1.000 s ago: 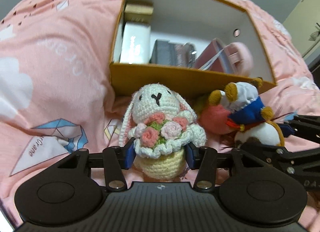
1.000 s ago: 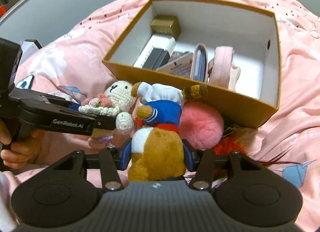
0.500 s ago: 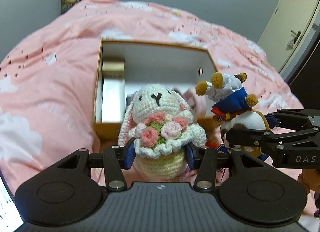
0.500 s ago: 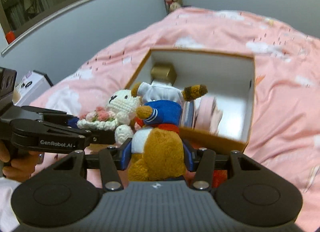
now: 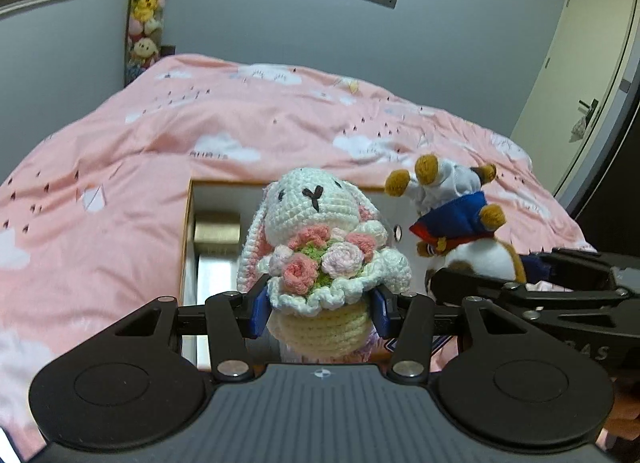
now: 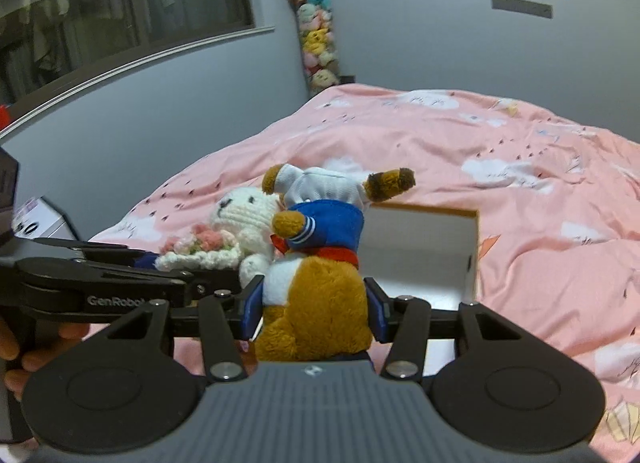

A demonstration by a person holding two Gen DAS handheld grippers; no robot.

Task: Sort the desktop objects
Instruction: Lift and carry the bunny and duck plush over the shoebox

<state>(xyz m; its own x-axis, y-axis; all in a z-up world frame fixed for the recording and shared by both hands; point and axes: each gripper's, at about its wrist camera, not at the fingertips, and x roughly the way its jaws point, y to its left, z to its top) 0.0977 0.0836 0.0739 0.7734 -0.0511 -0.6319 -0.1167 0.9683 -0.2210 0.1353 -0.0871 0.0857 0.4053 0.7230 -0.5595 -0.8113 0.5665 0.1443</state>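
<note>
Your left gripper clamps the bunny; your right gripper clamps the bear, both frame centre.

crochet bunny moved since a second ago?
Yes. The crochet bunny, clamped in the left gripper, rose: it was below the box front wall, now above it.

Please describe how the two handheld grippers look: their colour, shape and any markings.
Both are black, with a ribbed grey body, two round discs and blue pads on the fingers. The left gripper carries white "GenRobot" lettering; the right gripper shows letters ending in "AS".
</note>
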